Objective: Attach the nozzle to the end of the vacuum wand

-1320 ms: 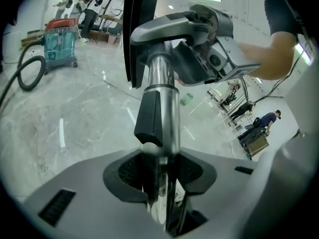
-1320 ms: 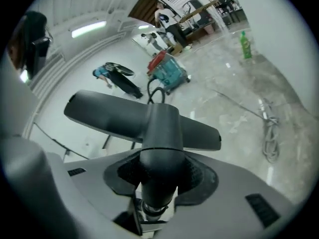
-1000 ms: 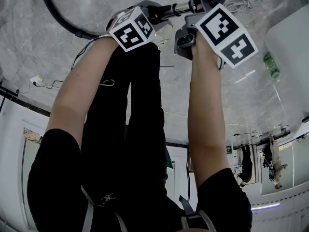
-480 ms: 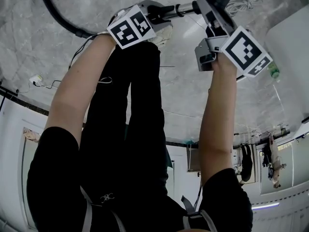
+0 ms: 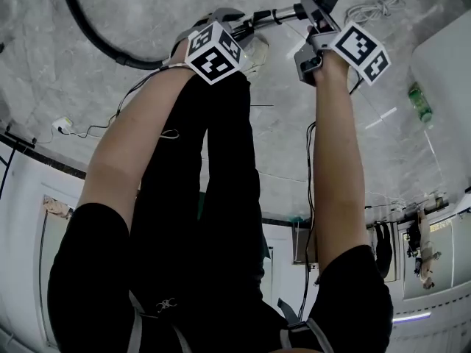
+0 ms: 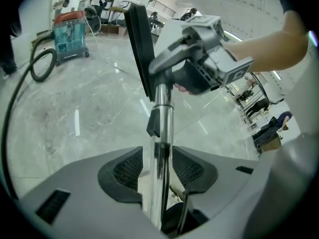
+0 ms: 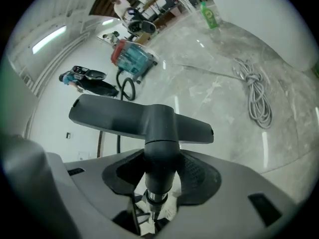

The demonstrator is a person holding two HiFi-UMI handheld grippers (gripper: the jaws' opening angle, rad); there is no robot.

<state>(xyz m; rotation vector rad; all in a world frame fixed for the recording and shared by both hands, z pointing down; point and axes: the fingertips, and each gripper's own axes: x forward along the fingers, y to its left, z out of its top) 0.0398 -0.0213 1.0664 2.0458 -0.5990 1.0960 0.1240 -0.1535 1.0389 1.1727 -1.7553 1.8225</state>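
Observation:
In the left gripper view a chrome vacuum wand (image 6: pixel 162 148) runs up between my left gripper's (image 6: pixel 158 168) pads, which press on it from both sides. The wand leads to the dark nozzle (image 6: pixel 139 49), held in my right gripper (image 6: pixel 204 66). In the right gripper view the T-shaped nozzle (image 7: pixel 139 121) has its neck clamped in my right gripper (image 7: pixel 159 171), and the wand's chrome end (image 7: pixel 155 198) enters that neck from below. In the head view both grippers, left (image 5: pixel 239 22) and right (image 5: pixel 313 17), are held out low over the floor with the wand (image 5: pixel 276 13) between them.
A black hose (image 5: pixel 96 31) curves across the marble floor to a teal and red vacuum canister (image 6: pixel 70 31). A coiled white cable (image 7: pixel 256 91) and a green bottle (image 7: pixel 210 15) lie on the floor at the right. People stand far off by the walls.
Both grippers have sunk toward the floor, the right one more and with a roll. The right gripper swung out to the right, then back in line with the wand.

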